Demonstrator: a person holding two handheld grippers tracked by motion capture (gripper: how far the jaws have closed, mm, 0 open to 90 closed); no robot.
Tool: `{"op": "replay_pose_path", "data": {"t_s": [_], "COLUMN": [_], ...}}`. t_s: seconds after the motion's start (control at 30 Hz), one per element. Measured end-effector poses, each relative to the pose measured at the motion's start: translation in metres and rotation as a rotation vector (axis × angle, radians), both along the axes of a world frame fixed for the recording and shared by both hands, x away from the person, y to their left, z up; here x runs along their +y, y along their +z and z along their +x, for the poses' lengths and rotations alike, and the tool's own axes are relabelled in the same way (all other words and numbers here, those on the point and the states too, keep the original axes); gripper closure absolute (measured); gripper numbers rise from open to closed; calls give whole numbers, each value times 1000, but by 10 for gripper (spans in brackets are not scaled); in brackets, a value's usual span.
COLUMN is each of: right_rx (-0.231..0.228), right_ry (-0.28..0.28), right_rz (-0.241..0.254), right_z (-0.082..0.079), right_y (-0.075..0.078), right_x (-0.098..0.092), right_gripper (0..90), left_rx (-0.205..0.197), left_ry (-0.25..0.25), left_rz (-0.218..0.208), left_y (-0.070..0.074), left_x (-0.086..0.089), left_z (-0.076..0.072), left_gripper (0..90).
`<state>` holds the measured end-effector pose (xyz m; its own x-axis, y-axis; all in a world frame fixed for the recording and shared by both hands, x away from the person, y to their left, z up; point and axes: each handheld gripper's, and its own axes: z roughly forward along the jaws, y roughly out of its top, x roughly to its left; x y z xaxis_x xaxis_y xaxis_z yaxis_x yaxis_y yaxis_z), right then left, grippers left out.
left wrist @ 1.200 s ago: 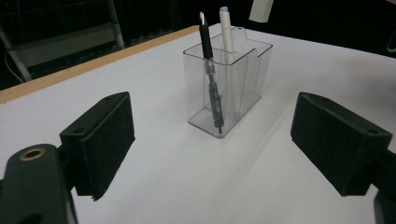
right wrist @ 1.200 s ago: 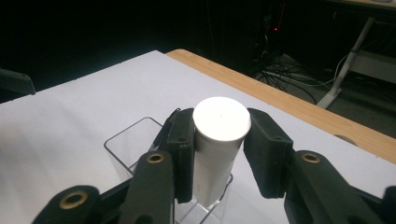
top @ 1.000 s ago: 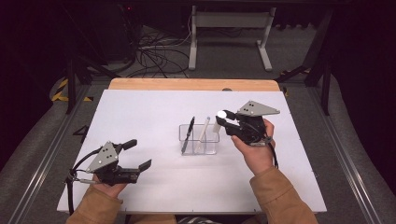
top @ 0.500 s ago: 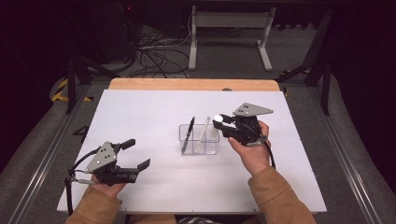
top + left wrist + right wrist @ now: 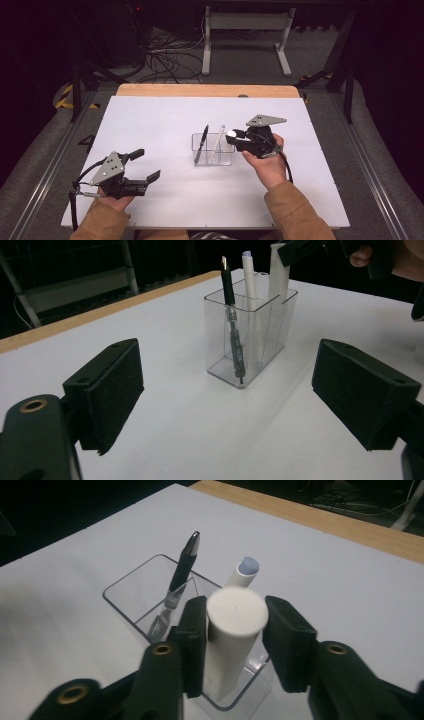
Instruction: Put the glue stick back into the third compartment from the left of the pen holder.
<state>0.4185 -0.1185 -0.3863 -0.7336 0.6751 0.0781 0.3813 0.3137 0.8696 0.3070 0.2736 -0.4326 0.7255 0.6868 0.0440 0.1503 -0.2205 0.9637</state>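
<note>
- Holding my right gripper (image 5: 235, 645) over the clear holder (image 5: 213, 149), I had a thick white tube (image 5: 232, 635) standing between its jaws, its flat round top facing the gripper's camera.
- My right jaws had just been opening; in the right gripper view the left pad sat against the tube's side, while a thin gap showed at the right pad, so the hold looked loosened and no longer a clamp.
- The tube's lower part stood inside the holder, in the compartment nearest my right hand (image 5: 267, 165), and it rose well above the rim.
- The holder stood near the middle of the white table (image 5: 150, 125), divided into compartments by clear walls.
- A black pen (image 5: 201, 144) leaned in the holder's left compartment as seen from above, its silver tip pointing up and away from me.
- A thin white pen (image 5: 218, 142) with a pale blue end stood beside it, between the black pen and the tube.
- My left gripper (image 5: 142, 165) rested low near the table's front left corner, well apart from the holder, with my left hand (image 5: 116, 197) under it.
- Its jaws stood wide apart with nothing between them; in the left gripper view the holder showed farther off across bare table.
- From that same view, the tube stood at the holder's far right, with my right gripper reaching in above it.
</note>
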Motion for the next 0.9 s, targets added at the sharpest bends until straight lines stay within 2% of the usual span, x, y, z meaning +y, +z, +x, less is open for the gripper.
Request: {"op": "replay_pose_path", "data": {"t_s": [0.03,0.07,0.13,0.33,0.5,0.73,0.9], "right_rx": [-20,-34,-60,-126,-219,-263,-274], "right_ry": [-8,-15,-19,-26,-14,-7,5], "right_rz": [-3,-4,14,29,20,46,78], "right_z": [0,0,-1,-7,-17,-26,-35], "right_y": [0,2,5,11,18,24,25], "right_x": [0,-1,-4,-11,-15,-31,-48], "right_gripper": [489,464,439,330,260,198,170], "left_rx": [3,2,-3,-2,-12,-20,-22], "left_ry": [0,0,3,9,22,27,30], "left_rz": [1,-1,1,-5,-1,-3,-1], "left_y": [0,0,0,1,3,5,6], "left_x": [0,0,1,3,6,10,12], "left_z": [0,0,0,0,-2,-5,-7], "left_gripper": [139,139,138,130,120,107,96]}}
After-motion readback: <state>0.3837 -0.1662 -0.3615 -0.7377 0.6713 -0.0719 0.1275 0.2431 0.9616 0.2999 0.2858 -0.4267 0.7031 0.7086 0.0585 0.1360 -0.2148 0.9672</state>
